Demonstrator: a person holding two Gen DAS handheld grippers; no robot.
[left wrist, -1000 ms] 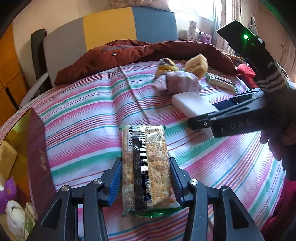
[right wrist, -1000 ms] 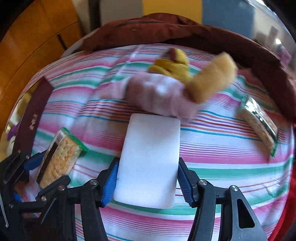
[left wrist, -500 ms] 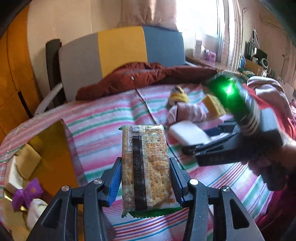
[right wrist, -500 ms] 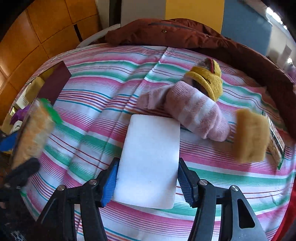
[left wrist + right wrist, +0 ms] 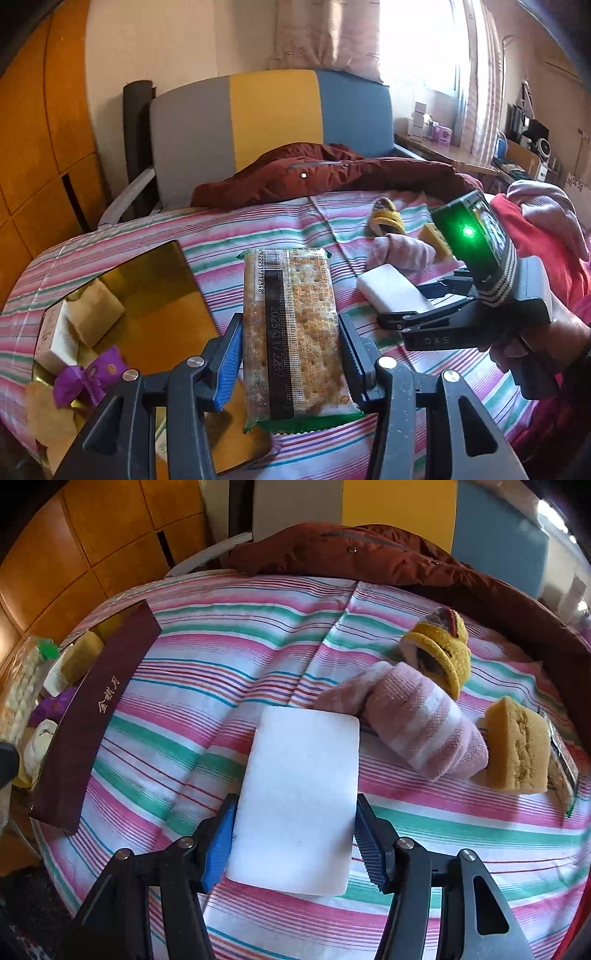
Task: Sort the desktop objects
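Crackers (image 5: 293, 332) sit clamped in the left claw (image 5: 291, 354), which has risen from the striped bed (image 5: 258, 635) since a second ago and now hangs beside the open box (image 5: 155, 295), whose gold inside and small packets show more fully than before. White sponge (image 5: 299, 797) stays pinched in the right claw (image 5: 295, 834), lifted slightly off the sheet. Behind it the pink sock (image 5: 421, 731), yellow sponge (image 5: 517, 746) and yellow sock (image 5: 443, 646) lie unmoved.
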